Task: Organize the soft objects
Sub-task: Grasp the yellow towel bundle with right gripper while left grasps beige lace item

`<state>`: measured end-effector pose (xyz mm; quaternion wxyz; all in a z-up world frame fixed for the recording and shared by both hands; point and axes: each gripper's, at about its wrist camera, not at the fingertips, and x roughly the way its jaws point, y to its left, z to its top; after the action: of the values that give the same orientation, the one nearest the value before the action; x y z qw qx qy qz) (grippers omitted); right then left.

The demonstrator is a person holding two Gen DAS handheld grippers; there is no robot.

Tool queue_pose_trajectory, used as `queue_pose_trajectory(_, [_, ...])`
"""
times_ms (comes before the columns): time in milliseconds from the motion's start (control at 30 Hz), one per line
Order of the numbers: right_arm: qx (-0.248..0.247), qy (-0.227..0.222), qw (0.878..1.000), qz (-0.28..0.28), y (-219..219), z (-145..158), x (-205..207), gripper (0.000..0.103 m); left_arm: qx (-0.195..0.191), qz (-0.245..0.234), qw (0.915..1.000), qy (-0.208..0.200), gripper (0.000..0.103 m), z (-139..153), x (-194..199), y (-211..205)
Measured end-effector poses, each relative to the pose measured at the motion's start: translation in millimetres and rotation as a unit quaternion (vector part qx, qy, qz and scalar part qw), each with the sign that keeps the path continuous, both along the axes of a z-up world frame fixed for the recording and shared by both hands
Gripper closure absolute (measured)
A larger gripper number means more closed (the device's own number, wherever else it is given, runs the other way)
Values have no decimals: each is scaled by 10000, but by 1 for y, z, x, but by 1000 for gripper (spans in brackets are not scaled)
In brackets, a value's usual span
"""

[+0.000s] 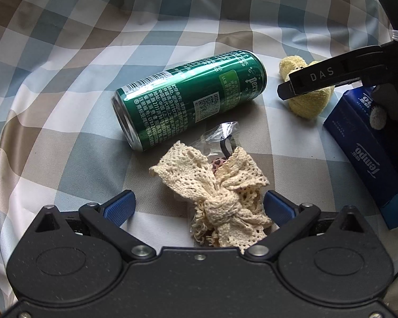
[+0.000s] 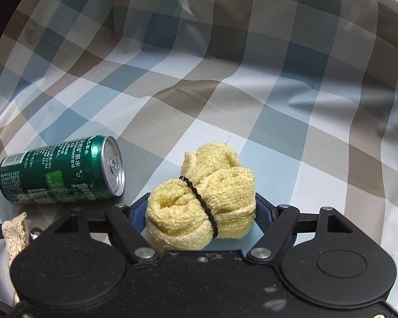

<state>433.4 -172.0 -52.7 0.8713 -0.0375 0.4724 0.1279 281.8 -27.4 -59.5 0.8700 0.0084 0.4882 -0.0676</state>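
A cream lace bow (image 1: 223, 198) in a clear wrapper lies on the checked cloth between the blue pads of my left gripper (image 1: 199, 206), which is open around it. A yellow towel roll (image 2: 201, 204) bound by a black hair tie sits between the pads of my right gripper (image 2: 201, 212), whose jaws press its sides. In the left wrist view the towel roll (image 1: 310, 100) lies at the right under the right gripper's black finger (image 1: 318, 79). The lace bow's edge (image 2: 14, 230) shows at the lower left of the right wrist view.
A green drink can (image 1: 188, 100) lies on its side behind the bow; it also shows at the left of the right wrist view (image 2: 61, 172). A blue tissue pack (image 1: 368, 153) lies at the right. The checked cloth (image 2: 225, 66) rises in folds behind.
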Motion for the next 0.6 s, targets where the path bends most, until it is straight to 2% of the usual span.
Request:
queue_pose_trajectory(200, [203,-236,9995,-43,-6,1,-5,42,-14,80,10000,-31,3,1,-1,-1])
queue_pose_trajectory(467, [801,-451,9945,-498,-31,3,-3,48,-91,128,9998,-77,5,2,-3,1])
queue_pose_trajectory(533, [865,-557,9928,-610,-35,4,-4,48,-77,169,9997,-127,10,3,-4,2])
queue_pose_trajectory(600, [969,-686,9903,-718,-39,5,-7,48,-32,198,9995,-252,30,7,-8,3])
